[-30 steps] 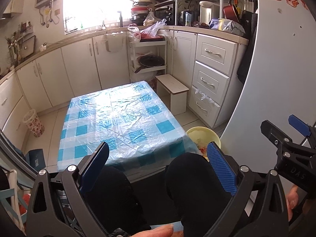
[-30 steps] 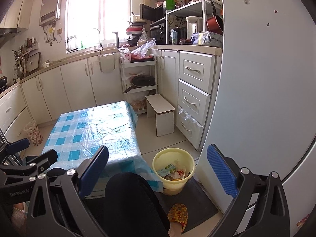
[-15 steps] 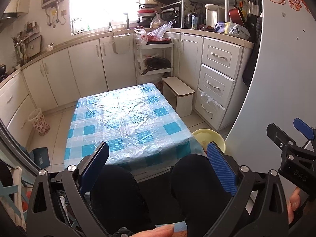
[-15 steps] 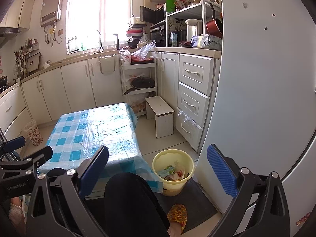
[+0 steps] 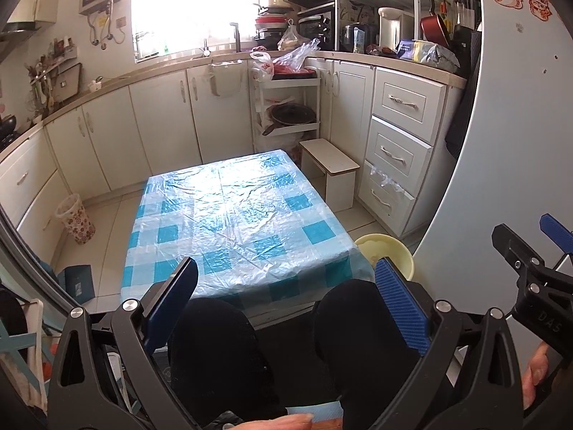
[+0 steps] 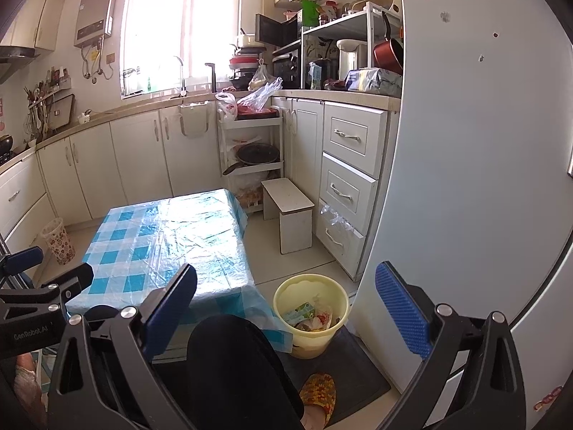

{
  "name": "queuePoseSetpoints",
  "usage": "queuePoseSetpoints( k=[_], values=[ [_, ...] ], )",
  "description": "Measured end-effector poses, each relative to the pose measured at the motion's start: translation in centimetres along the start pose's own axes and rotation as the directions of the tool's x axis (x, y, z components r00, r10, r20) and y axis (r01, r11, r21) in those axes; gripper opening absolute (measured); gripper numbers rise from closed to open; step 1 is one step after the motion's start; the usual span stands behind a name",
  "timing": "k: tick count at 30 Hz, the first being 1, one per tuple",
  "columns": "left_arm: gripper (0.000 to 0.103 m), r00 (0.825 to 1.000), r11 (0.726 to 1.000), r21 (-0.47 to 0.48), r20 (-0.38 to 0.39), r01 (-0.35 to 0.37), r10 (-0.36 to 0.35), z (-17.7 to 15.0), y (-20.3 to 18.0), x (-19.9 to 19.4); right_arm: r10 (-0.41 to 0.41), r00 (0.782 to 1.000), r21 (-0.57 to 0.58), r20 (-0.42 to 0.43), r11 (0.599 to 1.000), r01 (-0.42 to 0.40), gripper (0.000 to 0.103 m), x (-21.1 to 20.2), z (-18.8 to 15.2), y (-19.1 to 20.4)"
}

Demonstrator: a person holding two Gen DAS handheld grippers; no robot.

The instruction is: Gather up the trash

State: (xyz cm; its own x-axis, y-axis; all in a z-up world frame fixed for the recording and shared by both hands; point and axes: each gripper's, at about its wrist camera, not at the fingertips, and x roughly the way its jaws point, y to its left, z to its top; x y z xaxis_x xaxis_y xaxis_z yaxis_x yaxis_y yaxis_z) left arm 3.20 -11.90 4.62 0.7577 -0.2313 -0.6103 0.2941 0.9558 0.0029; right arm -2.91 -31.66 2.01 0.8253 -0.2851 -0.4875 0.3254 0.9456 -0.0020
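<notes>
White kitchen cabinets (image 5: 168, 114) run along the far wall under a bright window, well beyond my fingers. Ahead of both my grippers stands a low table (image 5: 229, 215) covered in a blue-and-white checked cloth under clear plastic; its top is bare. My left gripper (image 5: 286, 304) hangs with its blue pads (image 5: 401, 308) wide apart and nothing between them but the person's dark-trousered knees (image 5: 215, 344) below. My right gripper (image 6: 286, 304) is likewise spread open and holds nothing. Just ahead of my right gripper, between its two fingers and a little lower, a yellow bin (image 6: 311, 313) sits on a dark floor mat (image 6: 354, 369), just beside the table's near corner and close to the white fridge door (image 6: 483, 179). Inside the bin lies the trash (image 6: 308, 317): crumpled wrappers, one green and white, one with red. From my left gripper, only the bin's rim shows, past the right pad. A patterned slipper (image 6: 318, 390) rests on the mat below the bin. Beyond the bin stands a small white step stool (image 6: 290, 211), against the drawers (image 6: 351, 175). Off to the far left, a floral wastebasket (image 5: 73, 218) stands by the cabinets.
</notes>
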Motion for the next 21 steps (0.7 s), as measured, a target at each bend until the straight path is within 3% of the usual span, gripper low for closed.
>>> queuePoseSetpoints(
  k=[21],
  values=[
    [0.095, 1.000, 1.000, 0.022, 0.015, -0.008, 0.008, -0.17, -0.19, -0.45, -0.005, 1.000, -0.016, 0.022, 1.000, 0.005, 0.096, -0.42, 0.05, 0.32]
  ],
)
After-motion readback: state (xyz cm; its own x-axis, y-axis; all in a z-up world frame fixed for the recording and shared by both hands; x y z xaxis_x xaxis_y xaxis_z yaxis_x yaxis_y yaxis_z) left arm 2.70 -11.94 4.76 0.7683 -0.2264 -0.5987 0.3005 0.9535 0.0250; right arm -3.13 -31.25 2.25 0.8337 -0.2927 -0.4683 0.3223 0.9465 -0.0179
